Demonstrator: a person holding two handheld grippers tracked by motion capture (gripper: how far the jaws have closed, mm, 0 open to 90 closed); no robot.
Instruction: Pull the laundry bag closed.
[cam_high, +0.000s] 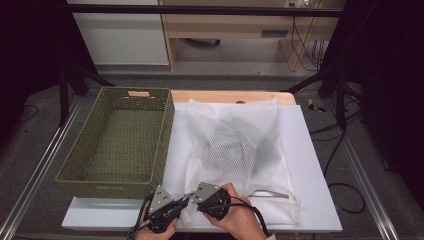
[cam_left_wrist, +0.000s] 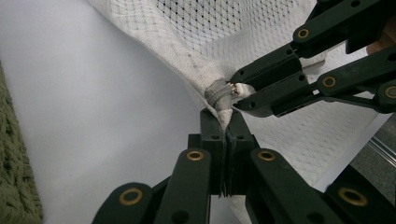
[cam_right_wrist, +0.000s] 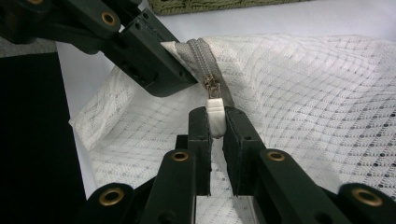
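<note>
To open the mesh bag (cam_high: 235, 150) well, the left gripper (cam_left_wrist: 226, 122) should keep the corner still while the right gripper (cam_right_wrist: 215, 122) pulls the zipper tab (cam_right_wrist: 215, 116) slowly, straight along the zipper (cam_right_wrist: 201, 53). The left jaws are squeezed shut on the bag's corner. The right jaws pinch the white tab between them. The bag lies on the white table (cam_high: 310, 150), just beside the green basket (cam_high: 90, 135).

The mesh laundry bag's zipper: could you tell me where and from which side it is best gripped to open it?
Grip the white pull tab, end-on along the zipper line: it is flat and sticks out from the slider. The right gripper does so already, while the left gripper pinches the mesh laundry bag corner beside the zipper's end.
</note>
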